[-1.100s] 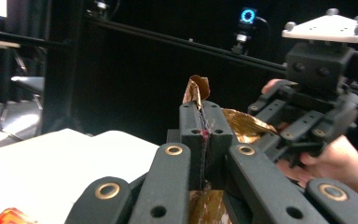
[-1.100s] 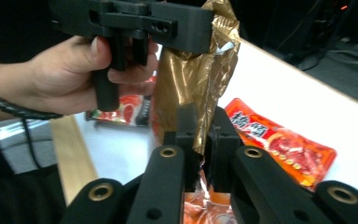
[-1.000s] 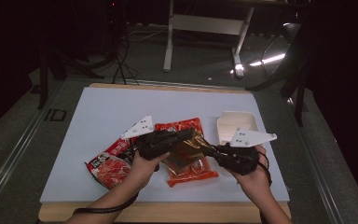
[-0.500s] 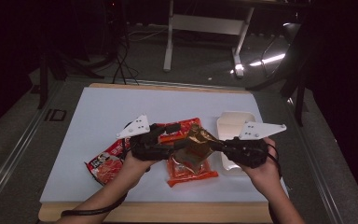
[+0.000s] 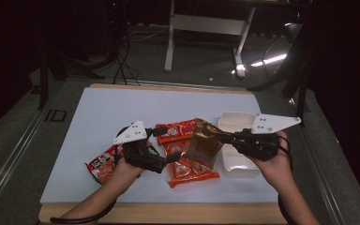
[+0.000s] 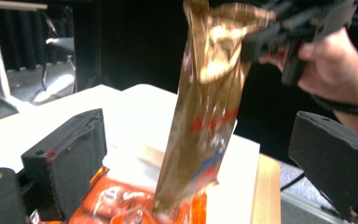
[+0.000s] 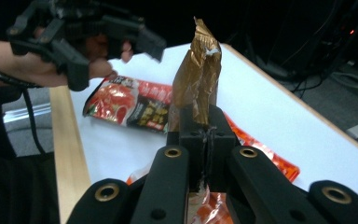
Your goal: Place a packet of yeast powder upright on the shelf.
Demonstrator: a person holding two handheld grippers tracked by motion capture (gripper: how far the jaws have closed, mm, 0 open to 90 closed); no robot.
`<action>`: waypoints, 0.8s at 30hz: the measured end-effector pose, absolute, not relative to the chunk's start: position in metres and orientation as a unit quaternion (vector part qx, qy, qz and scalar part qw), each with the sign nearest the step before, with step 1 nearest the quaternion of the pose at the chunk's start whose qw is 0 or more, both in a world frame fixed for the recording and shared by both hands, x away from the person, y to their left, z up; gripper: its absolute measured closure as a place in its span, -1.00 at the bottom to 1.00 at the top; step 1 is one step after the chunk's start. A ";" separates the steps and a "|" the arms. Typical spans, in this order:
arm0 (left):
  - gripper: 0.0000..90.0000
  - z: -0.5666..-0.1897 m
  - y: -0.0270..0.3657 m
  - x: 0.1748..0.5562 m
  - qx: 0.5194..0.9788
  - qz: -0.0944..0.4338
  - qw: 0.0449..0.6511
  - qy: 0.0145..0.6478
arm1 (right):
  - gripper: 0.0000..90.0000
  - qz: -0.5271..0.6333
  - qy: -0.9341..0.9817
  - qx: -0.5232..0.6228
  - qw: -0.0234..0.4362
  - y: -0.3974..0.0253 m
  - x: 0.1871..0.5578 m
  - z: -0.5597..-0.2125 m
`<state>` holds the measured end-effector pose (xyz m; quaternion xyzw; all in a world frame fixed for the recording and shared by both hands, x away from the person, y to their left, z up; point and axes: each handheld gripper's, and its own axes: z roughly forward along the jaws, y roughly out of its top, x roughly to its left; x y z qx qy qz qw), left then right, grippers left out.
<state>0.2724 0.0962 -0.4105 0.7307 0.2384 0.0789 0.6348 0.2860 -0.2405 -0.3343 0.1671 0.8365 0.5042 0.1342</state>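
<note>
Gold packet [image 5: 204,143] pinched by right gripper [image 5: 225,138] beside white tray [image 5: 236,165]; left gripper [image 5: 166,147] spread.

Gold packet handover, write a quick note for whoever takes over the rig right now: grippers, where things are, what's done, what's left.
Right gripper: shut on the top edge of the gold packet, holding it lifted and hanging above the red packets.
Left gripper: open, jaws apart on either side of the gold packet's lower end, gripping nothing.
Also on the white board: another red packet by the left hand, and a white tray under the right hand.
Done: gold packet picked up.
Left: probably set it in the white tray, then deal with the red packets.
</note>
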 end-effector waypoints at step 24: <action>-0.97 -0.448 0.125 0.248 0.764 0.113 0.582 0.254 | 0.98 0.498 0.816 0.210 0.206 -0.289 0.323 -0.291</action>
